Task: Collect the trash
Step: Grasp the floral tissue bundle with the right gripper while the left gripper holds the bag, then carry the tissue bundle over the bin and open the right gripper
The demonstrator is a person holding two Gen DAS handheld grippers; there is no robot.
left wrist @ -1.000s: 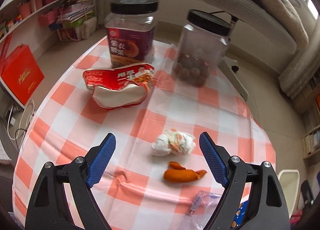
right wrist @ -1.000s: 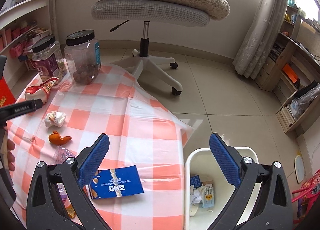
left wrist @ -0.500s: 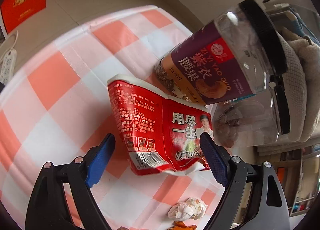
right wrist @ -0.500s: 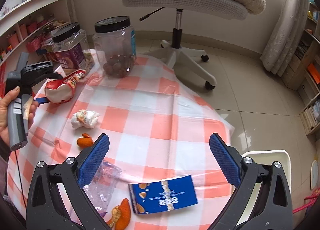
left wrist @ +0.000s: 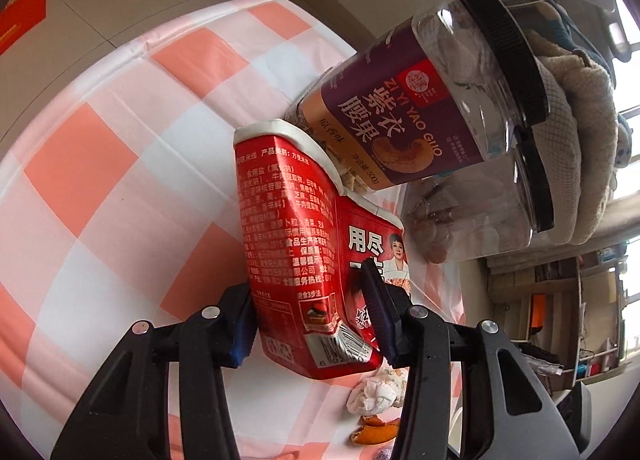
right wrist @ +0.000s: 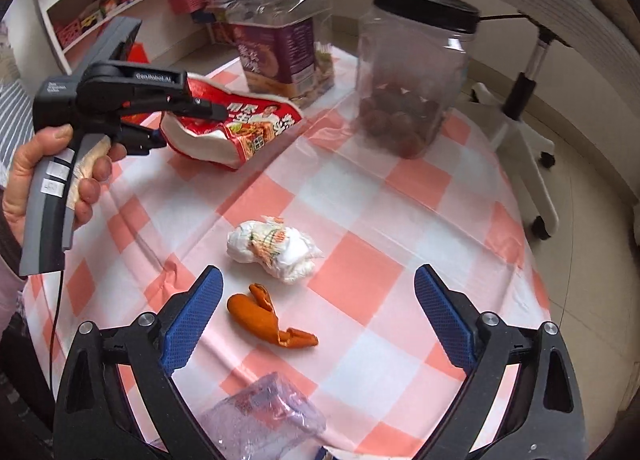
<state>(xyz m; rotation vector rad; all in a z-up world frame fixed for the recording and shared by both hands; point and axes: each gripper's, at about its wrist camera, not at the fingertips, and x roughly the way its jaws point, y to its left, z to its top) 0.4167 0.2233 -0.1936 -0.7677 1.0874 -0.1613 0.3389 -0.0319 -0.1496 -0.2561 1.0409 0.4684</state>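
Nearest in the right wrist view, a crumpled clear plastic wrapper (right wrist: 266,416) lies on the table (right wrist: 400,196), which is covered in a glossy orange-and-white checked cloth. The right gripper (right wrist: 318,320) is held tilted down above the table, its blue textured fingers (right wrist: 192,316) spread wide with nothing pinched; its jaws have just been closing slightly. Between them on the cloth lies a curled strip of orange peel (right wrist: 266,318), and just beyond it a crumpled white paper ball (right wrist: 276,250) with faint orange and green print.

Farther back and to the left, a crushed red paper noodle cup (left wrist: 304,260) with a white rolled rim is seen lying on its side on the table. The left gripper (left wrist: 310,314) is clamped on the base end of this cup; its jaws have just been closing, and the cup wall is dented under the fingers (left wrist: 376,308). The cup's long axis runs away from the gripper, the open rim pointing toward the jars. The grey and black handle is gripped by a hand (right wrist: 52,184), with the gripper angled downward.

Behind the cup stand a clear square plastic jar with a purple label and black lid (left wrist: 420,116) and, beside it, a clear plastic jar with a black lid holding brown round items (right wrist: 408,76). Beyond the table stands a white swivel chair (right wrist: 532,60).
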